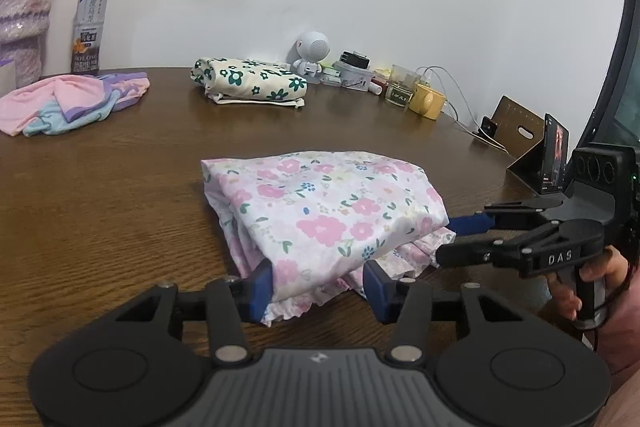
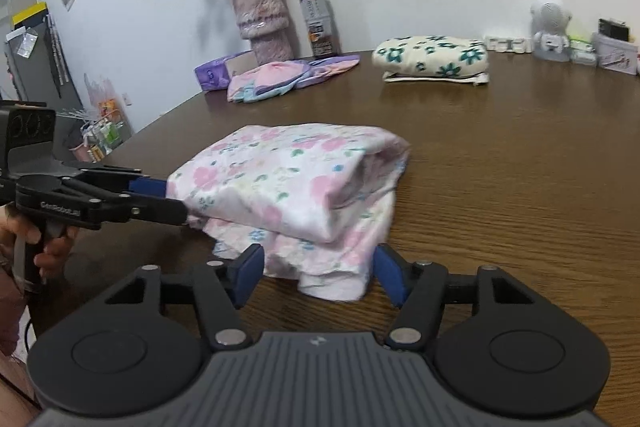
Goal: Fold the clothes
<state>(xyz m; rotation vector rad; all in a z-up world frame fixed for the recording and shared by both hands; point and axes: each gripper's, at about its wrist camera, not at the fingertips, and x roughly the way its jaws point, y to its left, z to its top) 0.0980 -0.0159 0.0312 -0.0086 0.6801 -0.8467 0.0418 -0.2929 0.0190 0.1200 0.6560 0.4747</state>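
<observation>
Pink-flowered garment, folded into a thick bundle, lies on the wooden table at the centre of both views, its frilled hem at the near edge. Table surface fills the lower half of each frame, with a white wall behind it.

Left gripper, lower centre of the left wrist view: jaws apart, the blue pads on either side of the bundle's near corner, the cloth lying between them unclamped. In the right wrist view the same gripper enters from the left edge, tips at the bundle's side; a hand holds its grip.

Right gripper, lower centre of the right wrist view: jaws apart, straddling the near end of the bundle without pinching it. In the left wrist view it reaches in from the right, held by a hand.

Green-flowered folded cloth sits upper centre, near the wall. A pink, blue and purple garment lies unfolded at upper left. A fuzzy vase of dried roses and a tea bottle stand behind it. A small white figure-shaped speaker stands by the wall, just beside assorted small clutter.
</observation>
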